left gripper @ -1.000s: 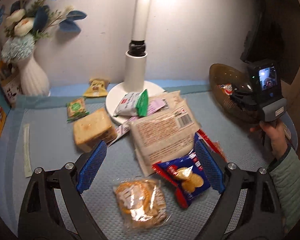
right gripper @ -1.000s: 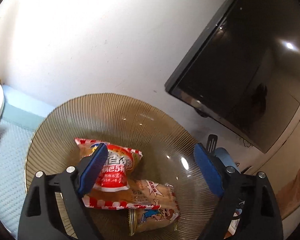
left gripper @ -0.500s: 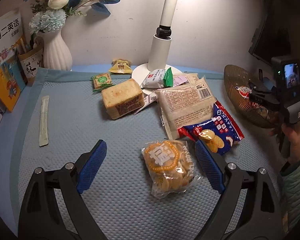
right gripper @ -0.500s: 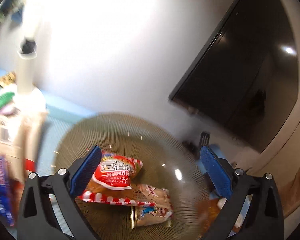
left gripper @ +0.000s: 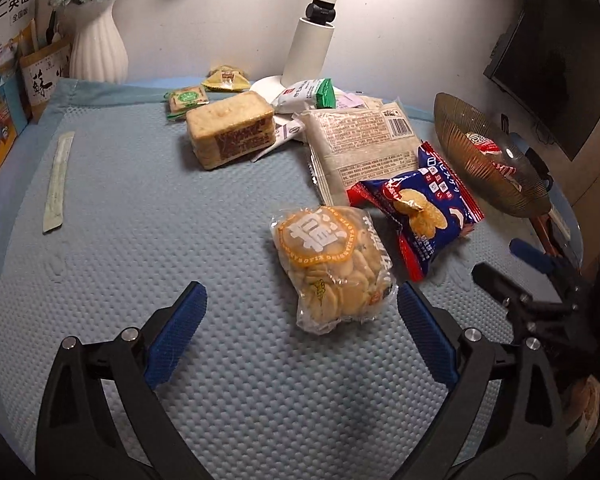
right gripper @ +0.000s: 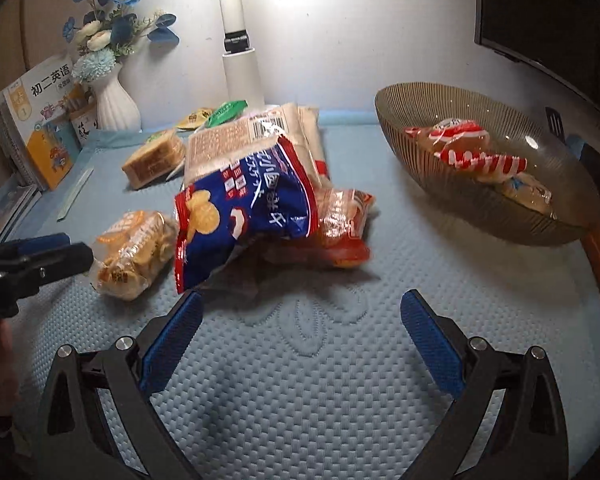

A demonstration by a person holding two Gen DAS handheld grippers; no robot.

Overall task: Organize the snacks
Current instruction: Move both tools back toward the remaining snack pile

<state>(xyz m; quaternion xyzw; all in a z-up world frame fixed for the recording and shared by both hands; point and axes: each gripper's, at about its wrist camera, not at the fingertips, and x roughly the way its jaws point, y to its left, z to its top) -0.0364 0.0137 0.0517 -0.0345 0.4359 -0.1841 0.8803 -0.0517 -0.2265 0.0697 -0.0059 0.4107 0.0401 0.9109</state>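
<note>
On the blue quilted mat (left gripper: 140, 208), one clear bag of round biscuits (left gripper: 332, 264) nearest the left gripper (left gripper: 298, 334), just beyond its spread, empty blue pads. One blue cracker packet (left gripper: 424, 208) touching that bag on the right, its far end resting on one large beige wrapped pack (left gripper: 360, 144). In the right wrist view, one orange-red packet (right gripper: 340, 224) partly tucked under the blue packet. Behind these, one wrapped sandwich cake (left gripper: 230, 134), one green-and-white sachet (left gripper: 306, 94) on the lamp base (left gripper: 268, 84), one small green square packet (left gripper: 186, 100), one yellow packet (left gripper: 224, 78) and one long thin sachet (left gripper: 56, 182) lying apart at the left. At the mat's right edge, one ribbed brown glass bowl (right gripper: 480, 200) holding two visible packets: one red-and-white (right gripper: 464, 148), one pale (right gripper: 524, 192) partly beneath it. Right gripper (right gripper: 298, 332) low over bare mat, fingers wide apart, gripping nothing. Further back, one white vase (right gripper: 114, 104) of blue flowers and some upright books (right gripper: 40, 128).
</note>
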